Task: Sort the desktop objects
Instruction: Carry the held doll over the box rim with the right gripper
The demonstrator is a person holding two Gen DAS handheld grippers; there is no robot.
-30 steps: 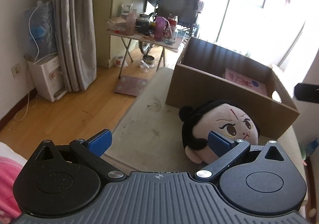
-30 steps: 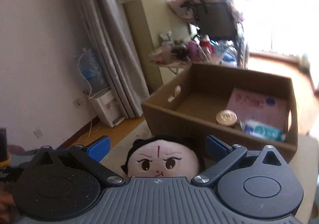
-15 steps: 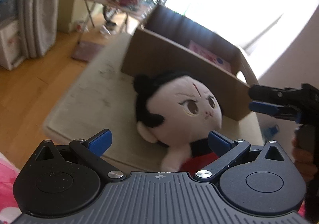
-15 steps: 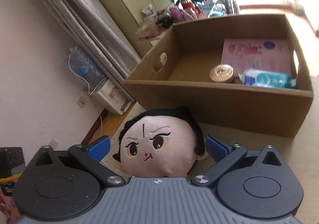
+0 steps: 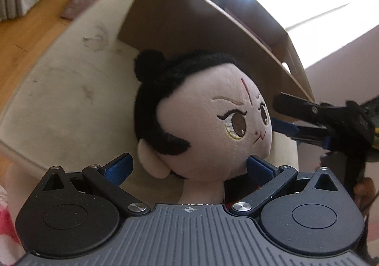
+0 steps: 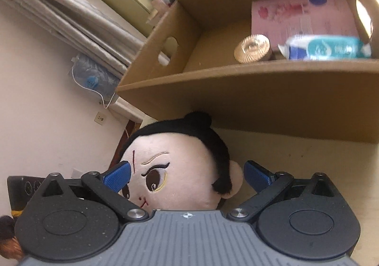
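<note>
Both my grippers, left (image 5: 189, 166) and right (image 6: 187, 176), have closed in, fingers spread around the doll's (image 5: 208, 124) head beside the box (image 6: 248, 100).

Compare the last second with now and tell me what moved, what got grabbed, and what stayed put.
Both grippers closed in on the plush doll. The left gripper moved forward until the head fills the gap between its open fingers; the right gripper also moved up to bracket the head. Neither has clamped yet. The doll lies on the table as before, and the cardboard box with its contents is unchanged.
</note>
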